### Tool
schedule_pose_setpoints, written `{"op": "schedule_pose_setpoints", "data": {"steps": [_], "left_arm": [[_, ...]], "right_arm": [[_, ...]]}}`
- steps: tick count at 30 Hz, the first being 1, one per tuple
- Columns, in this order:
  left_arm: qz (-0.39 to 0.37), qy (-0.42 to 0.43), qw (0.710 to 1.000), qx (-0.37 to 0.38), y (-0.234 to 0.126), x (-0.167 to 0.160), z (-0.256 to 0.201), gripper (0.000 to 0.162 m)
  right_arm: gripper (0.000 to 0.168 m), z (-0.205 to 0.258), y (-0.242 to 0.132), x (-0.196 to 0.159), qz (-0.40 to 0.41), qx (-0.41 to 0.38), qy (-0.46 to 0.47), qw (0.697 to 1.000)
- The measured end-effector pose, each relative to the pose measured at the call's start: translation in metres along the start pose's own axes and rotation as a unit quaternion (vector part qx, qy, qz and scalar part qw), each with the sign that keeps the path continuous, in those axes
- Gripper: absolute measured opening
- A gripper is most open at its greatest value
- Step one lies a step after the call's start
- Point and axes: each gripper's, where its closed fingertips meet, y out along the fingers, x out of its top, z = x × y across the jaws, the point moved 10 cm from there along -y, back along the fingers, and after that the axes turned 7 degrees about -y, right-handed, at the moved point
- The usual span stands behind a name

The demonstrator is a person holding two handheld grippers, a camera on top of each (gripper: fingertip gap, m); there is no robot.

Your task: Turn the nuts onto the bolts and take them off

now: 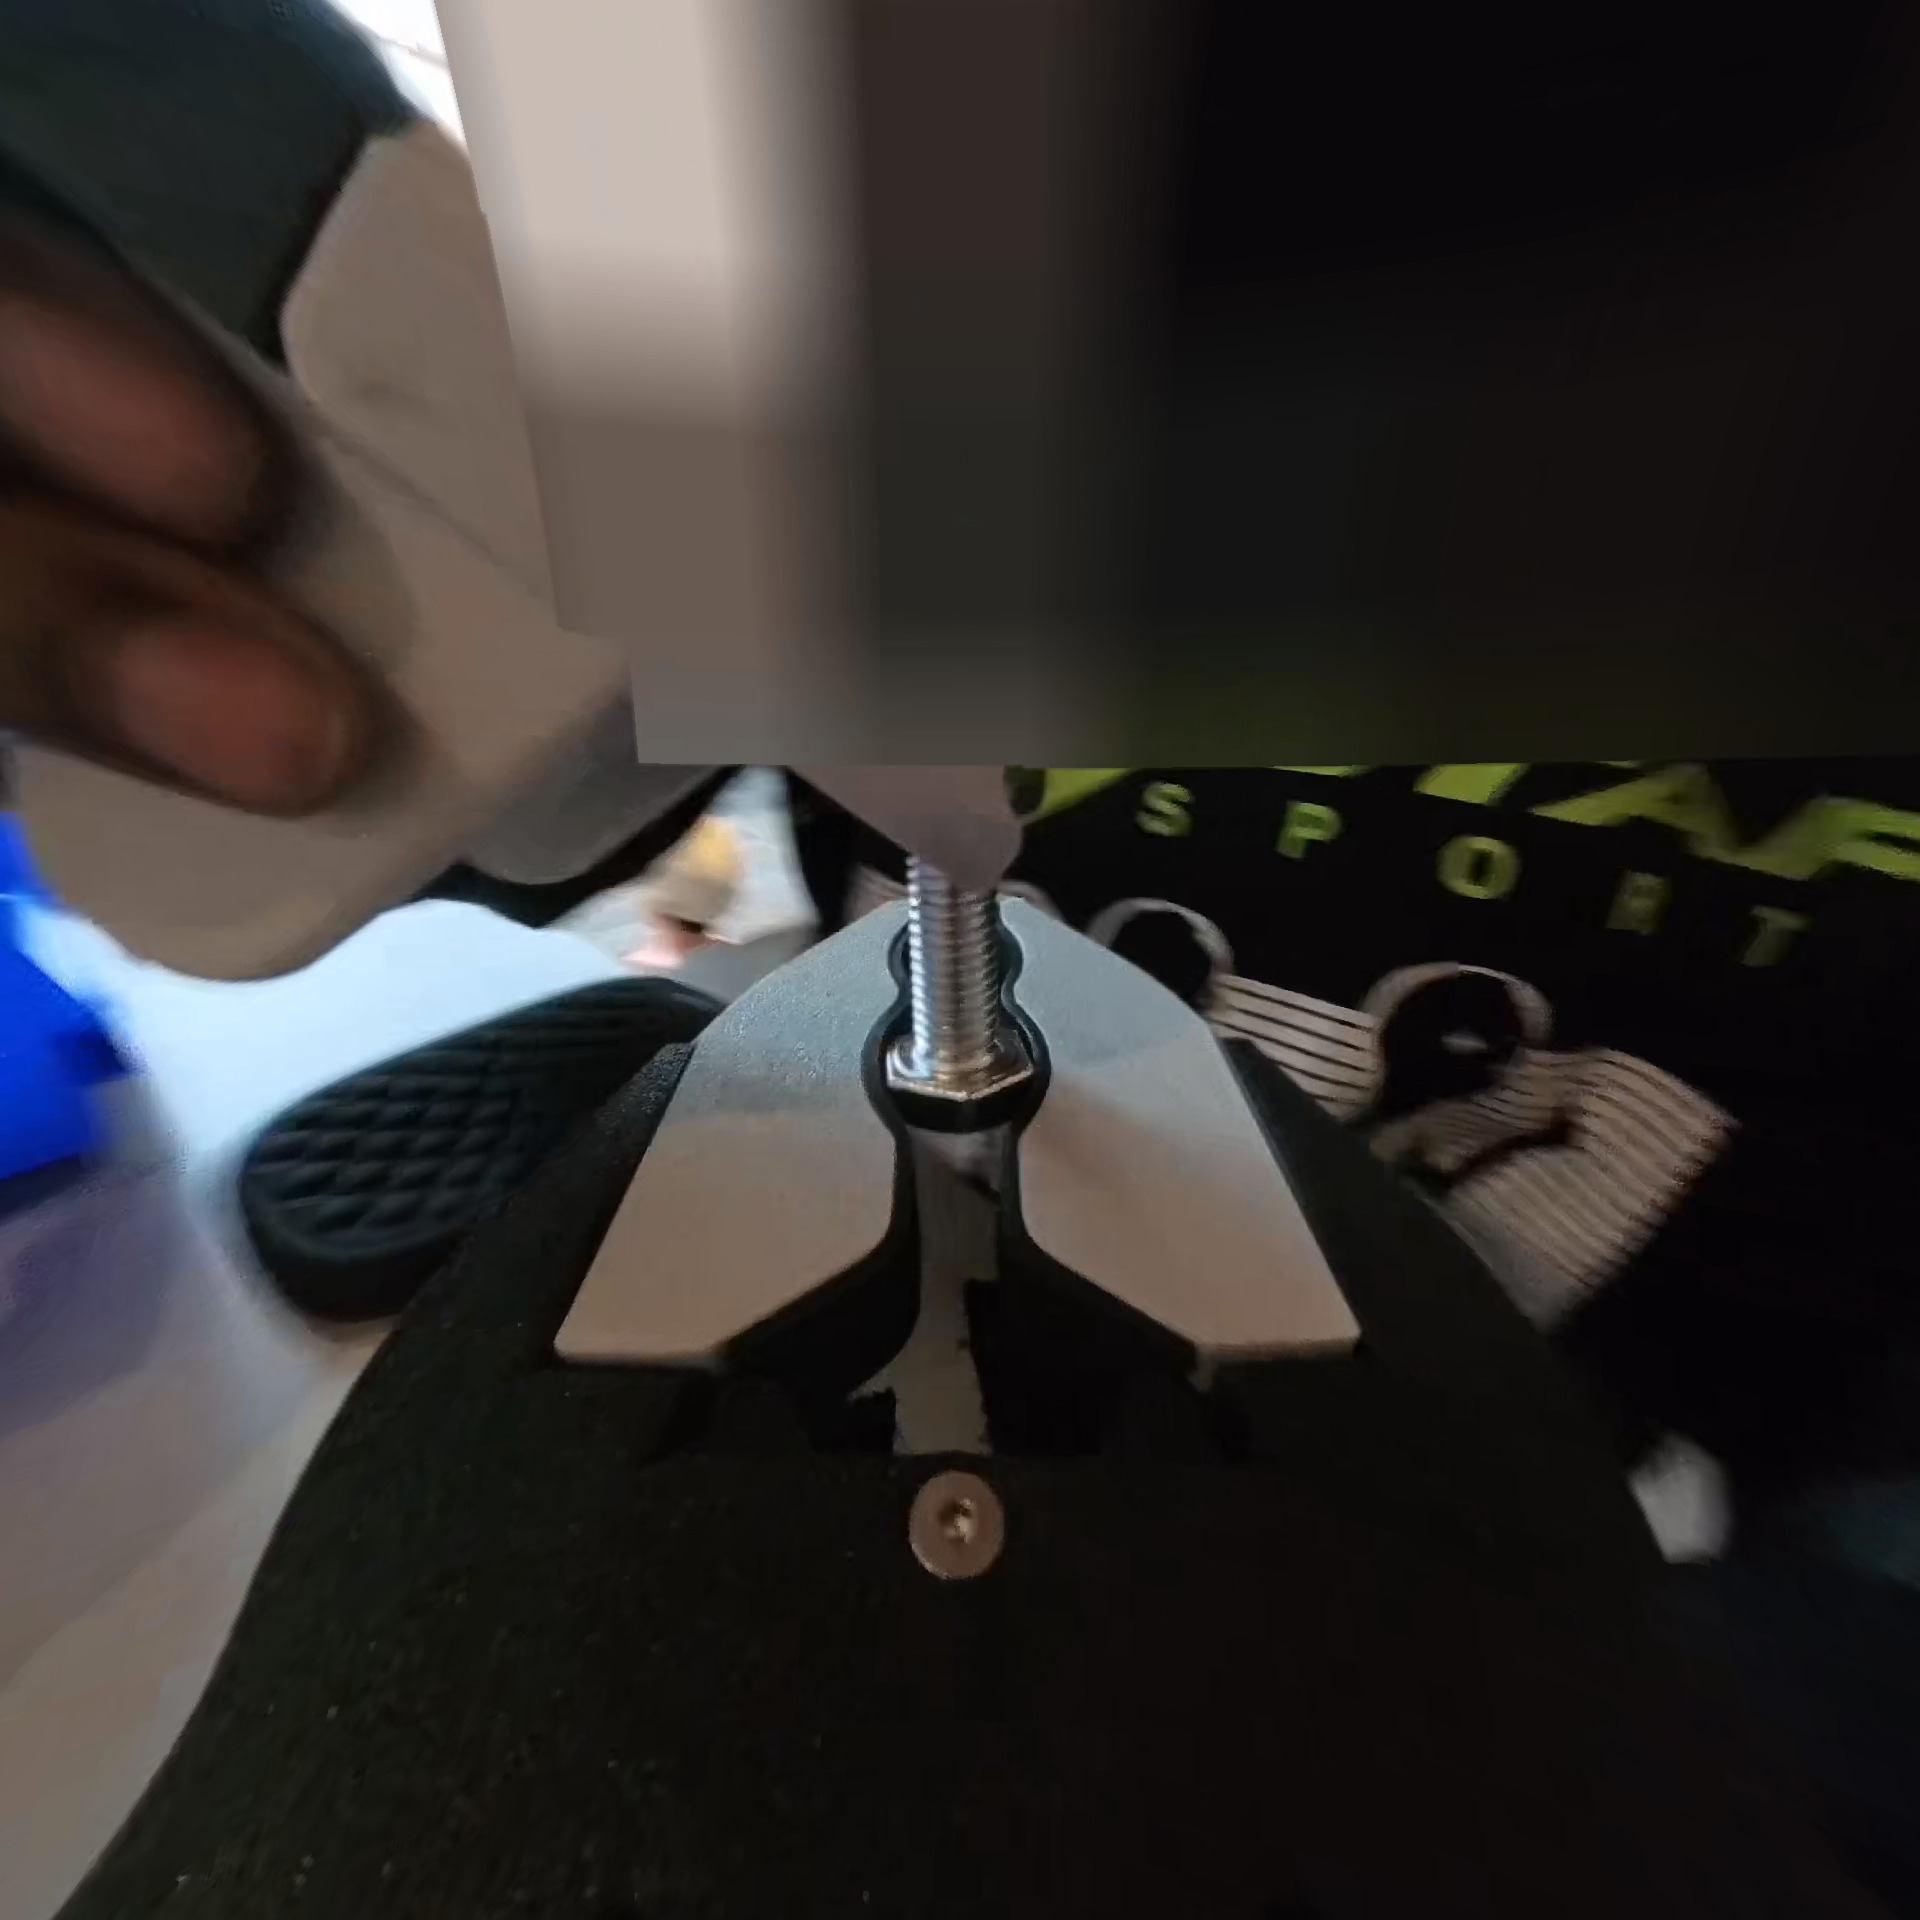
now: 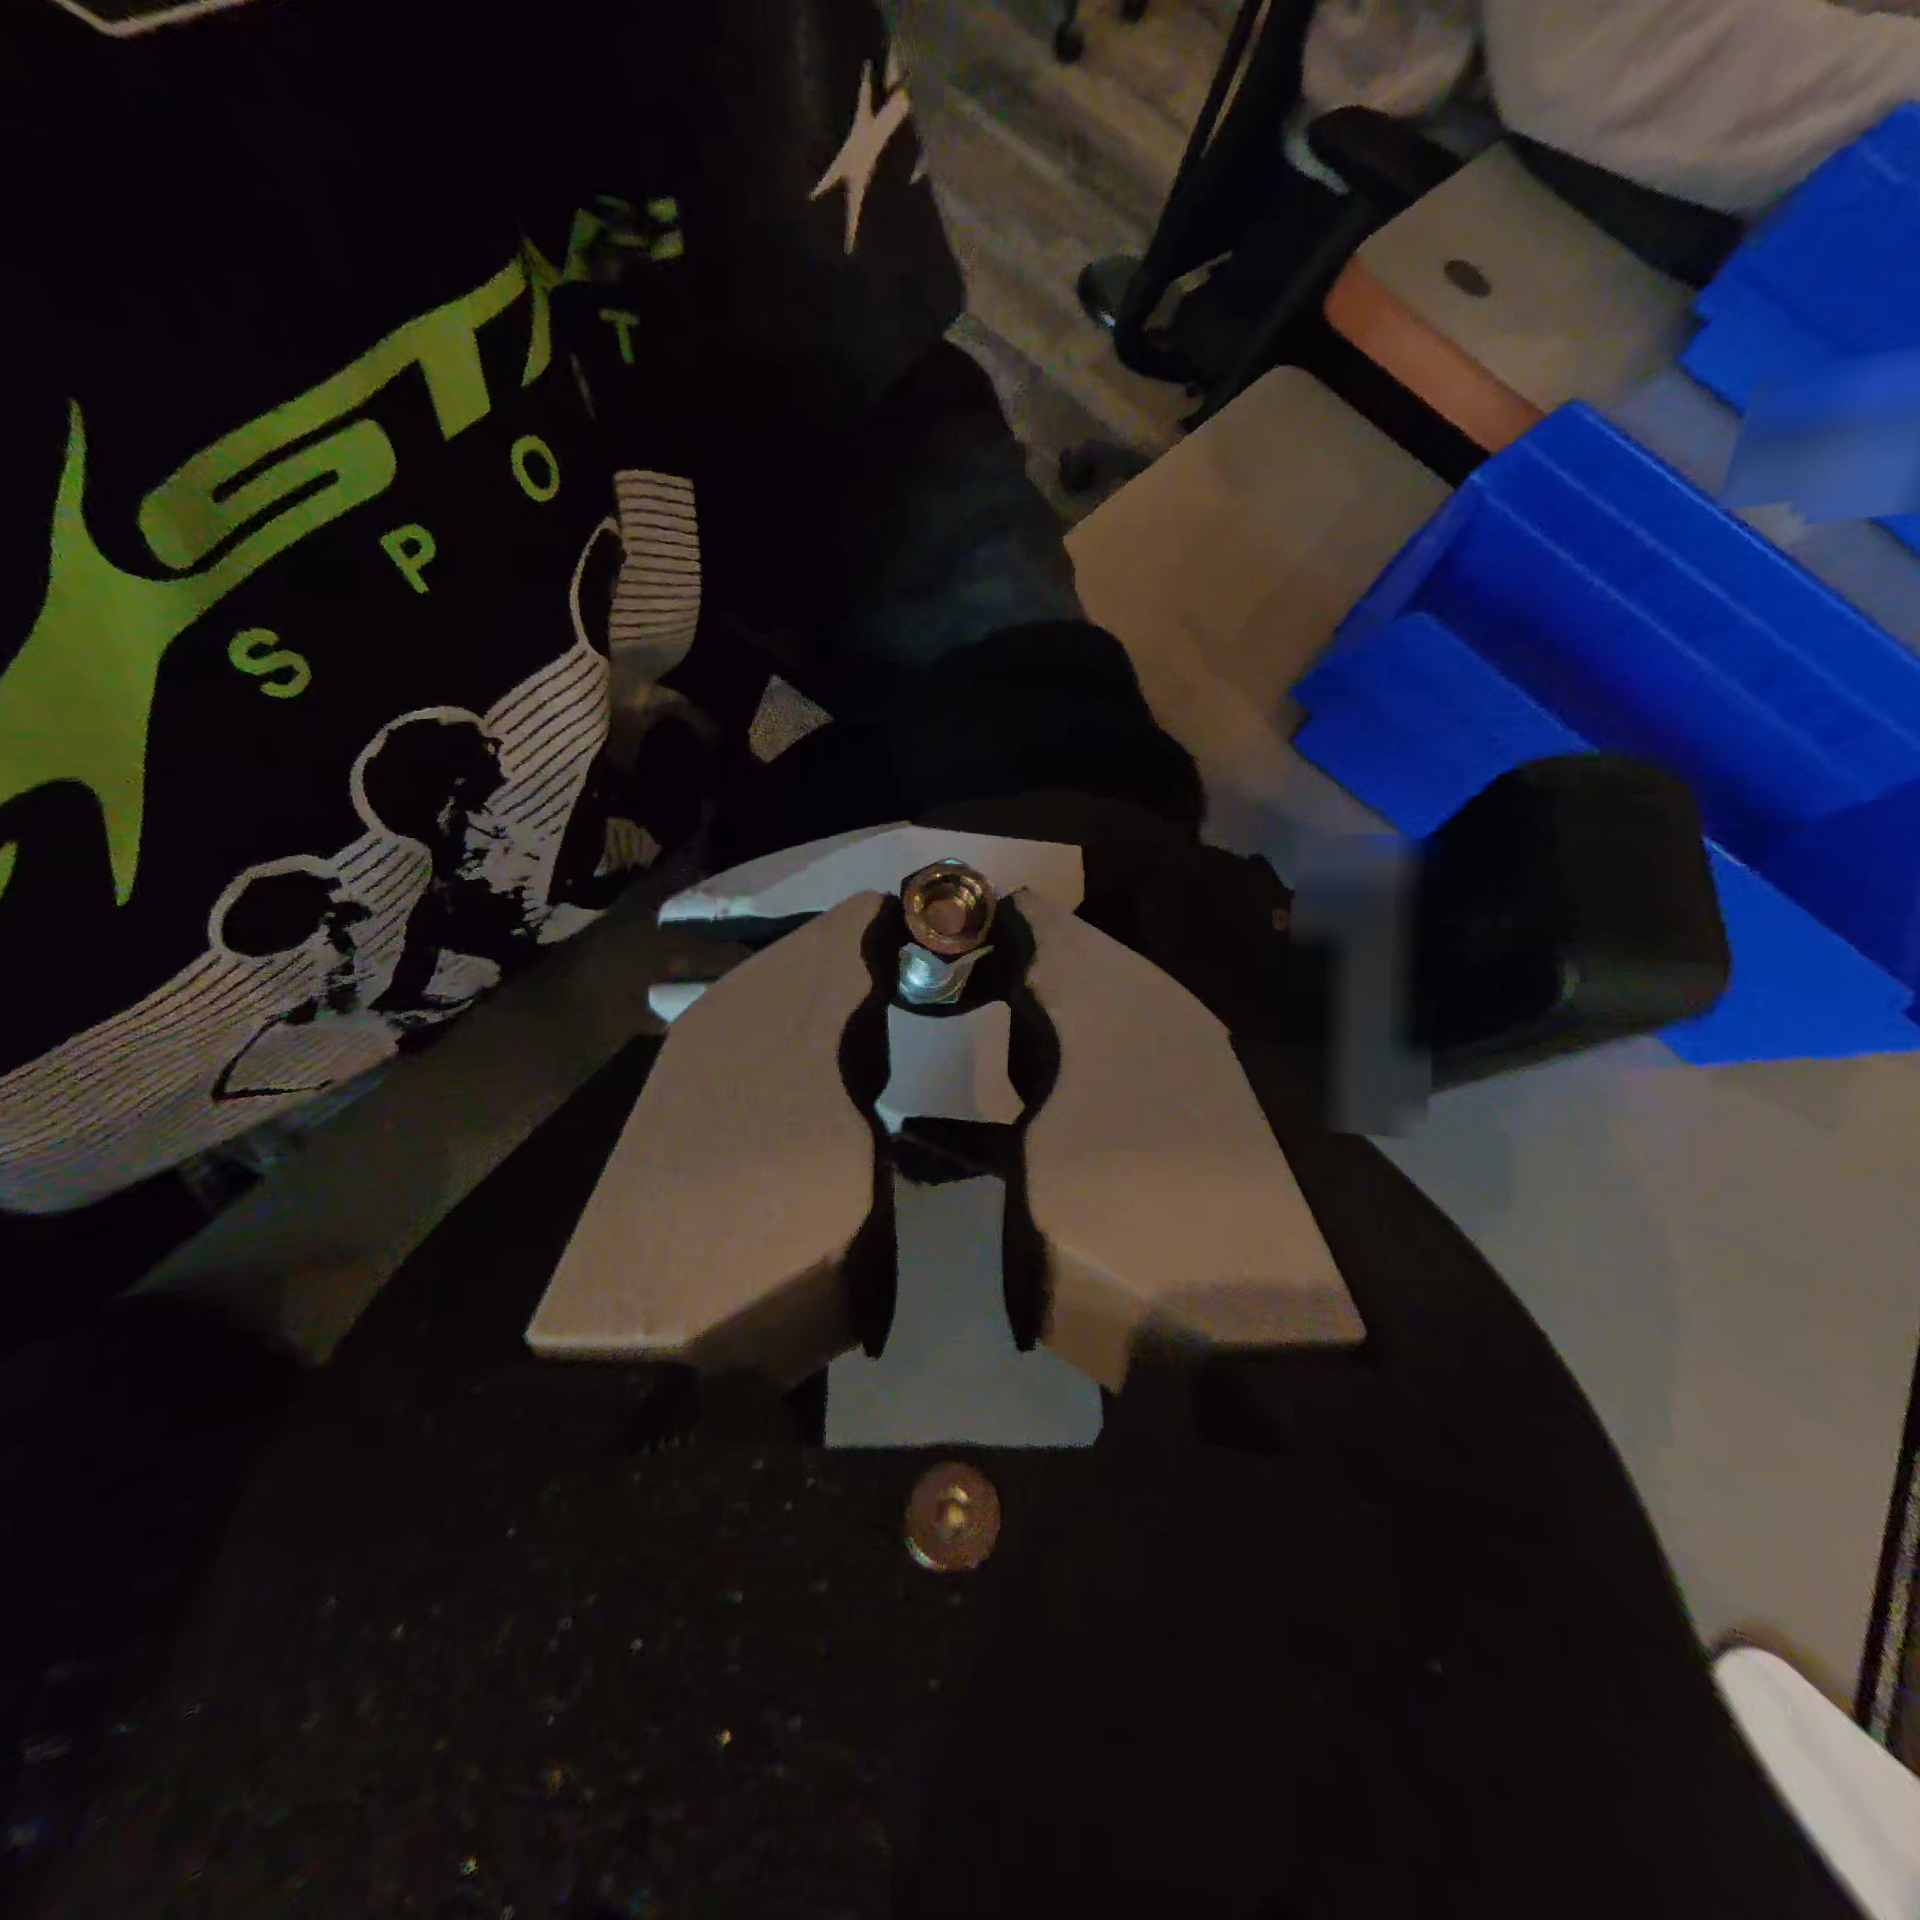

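Note:
In the left wrist view my left gripper [image 1: 952,935] is shut on a silver bolt [image 1: 950,987]. Its hex head sits back between the grey fingers [image 1: 769,1143] and its threaded shaft points forward. The grey tip of the right gripper [image 1: 951,831] meets the far end of the bolt and hides the nut there. In the right wrist view my right gripper [image 2: 945,935] is shut at its tips on a hex nut [image 2: 945,909], seen end-on, with a silver threaded piece just behind it. The left gripper's grey fingers [image 2: 810,883] show just beyond the nut.
A person in a black shirt with green print [image 2: 312,499] is close behind both grippers, and a hand [image 1: 156,582] holds the right gripper. Blue bins [image 2: 1610,644] stand on the pale table [image 2: 1507,1299] at right. A black textured pad [image 1: 447,1122] lies left of the left gripper.

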Motion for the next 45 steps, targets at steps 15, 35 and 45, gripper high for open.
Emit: {"op": "schedule_pose_setpoints", "data": {"steps": [15,35,45], "left_arm": [[-0.091,0.081,0.845,0.521,-0.056,-0.002,-0.013,0.011],[-0.038,0.079,0.809,0.582,-0.055,-0.011,-0.007,0.011],[-0.050,0.089,0.821,0.562,-0.054,-0.011,-0.009,0.011]], "right_arm": [[0.038,-0.004,-0.009,-0.048,-0.135,-0.318,0.260,0.902],[0.026,0.005,0.018,-0.043,-0.077,-0.441,0.335,0.829],[0.013,0.009,0.007,-0.042,-0.115,-0.416,0.312,0.847]]}}
